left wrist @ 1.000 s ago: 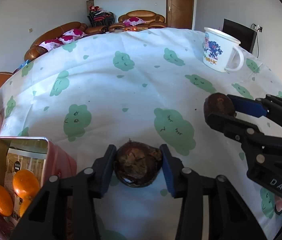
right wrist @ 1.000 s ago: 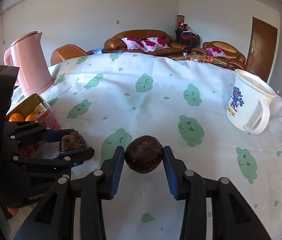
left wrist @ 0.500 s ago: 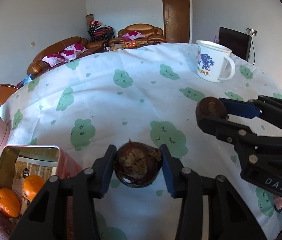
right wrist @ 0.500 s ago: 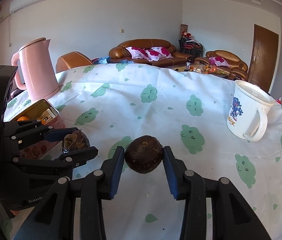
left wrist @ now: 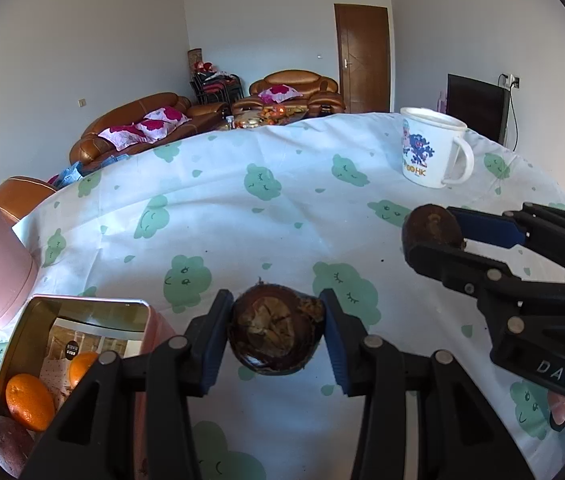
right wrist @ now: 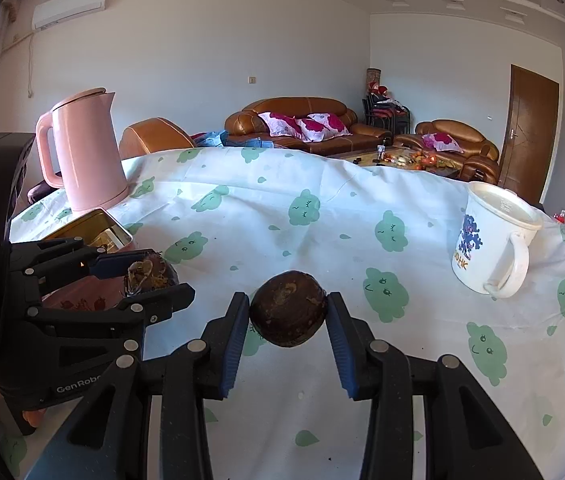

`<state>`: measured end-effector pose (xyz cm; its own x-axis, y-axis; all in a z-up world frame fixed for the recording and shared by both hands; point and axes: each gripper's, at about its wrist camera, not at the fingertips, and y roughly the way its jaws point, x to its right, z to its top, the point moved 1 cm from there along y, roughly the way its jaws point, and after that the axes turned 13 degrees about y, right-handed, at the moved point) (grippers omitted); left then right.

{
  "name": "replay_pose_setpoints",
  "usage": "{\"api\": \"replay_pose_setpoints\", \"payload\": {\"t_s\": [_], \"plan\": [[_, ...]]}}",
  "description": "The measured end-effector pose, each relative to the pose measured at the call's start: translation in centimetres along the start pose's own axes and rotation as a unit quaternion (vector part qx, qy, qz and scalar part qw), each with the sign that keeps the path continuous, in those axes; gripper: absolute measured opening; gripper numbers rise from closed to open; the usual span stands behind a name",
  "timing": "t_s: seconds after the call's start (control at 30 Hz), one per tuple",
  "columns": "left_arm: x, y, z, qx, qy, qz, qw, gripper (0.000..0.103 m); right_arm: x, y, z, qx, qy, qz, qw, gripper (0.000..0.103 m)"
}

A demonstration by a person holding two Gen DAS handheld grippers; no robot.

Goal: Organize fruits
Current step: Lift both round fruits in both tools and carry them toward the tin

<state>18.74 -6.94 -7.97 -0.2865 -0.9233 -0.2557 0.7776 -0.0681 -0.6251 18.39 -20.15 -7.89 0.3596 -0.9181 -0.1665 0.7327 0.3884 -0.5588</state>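
The left gripper (left wrist: 276, 334) is clamped on a dark brown fruit (left wrist: 276, 336) whose flaky, papery end faces the camera, both blue pads pressed against its sides, and it hangs above the bench (left wrist: 218, 220), just right of the tin (left wrist: 22, 336). That tin is the landmark here: an open, pink-walled box with a golden inside, standing at the near left of the cloud-printed cloth, and it holds two oranges (left wrist: 28, 402) plus one dull reddish-brown fruit (left wrist: 4, 442) in its nearest corner (a printed picture lines its bottom). To the right of the tin, past the left gripper, the right gripper (right wrist: 287, 316) grips a second dark brown fruit (right wrist: 288, 307), smoother and rounder, likewise held clear of the cloth; in the left wrist view this fruit shows at the tip of the black fingers (left wrist: 442, 254) that reach in from the right edge. The two grippers are near each other but apart. Just behind the tin, on its left, stands a pink kettle (right wrist: 84, 152), lid down. Well to the right of the tin and farther back sits a white mug (right wrist: 492, 240) with a blue cartoon print, handle turned toward the near right. Beyond the bench's far edge are brown sofas (right wrist: 306, 124) with pink floral cushions and a brown door (right wrist: 530, 124).
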Motion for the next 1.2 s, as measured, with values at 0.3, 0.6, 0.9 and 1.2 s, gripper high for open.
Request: {"api": "replay_pose_setpoints", "payload": {"t_s": [0.3, 0.6, 0.9, 1.2], "plan": [[-0.2, -0.8, 0.0, 0.02, -0.004, 0.013, 0.9997, 0.046, -0.3, -0.7, 0.0, 0.02, -0.007, 0.005, 1.0, 0.041], [-0.2, -1.6, -0.1, 0.039, -0.005, 0.027, 0.9989, 0.046, -0.6, -1.3, -0.1, 0.038, -0.013, 0.007, 0.999, 0.041], [-0.3, -2.2, -0.2, 0.053, -0.008, 0.035, 0.9979, 0.046, -0.8, -1.8, -0.2, 0.055, -0.021, 0.008, 0.998, 0.042], [-0.4, -2.6, -0.2, 0.063, -0.009, 0.038, 0.9972, 0.046, -0.9, -2.3, -0.3, 0.068, -0.024, 0.008, 0.997, 0.042]]}}
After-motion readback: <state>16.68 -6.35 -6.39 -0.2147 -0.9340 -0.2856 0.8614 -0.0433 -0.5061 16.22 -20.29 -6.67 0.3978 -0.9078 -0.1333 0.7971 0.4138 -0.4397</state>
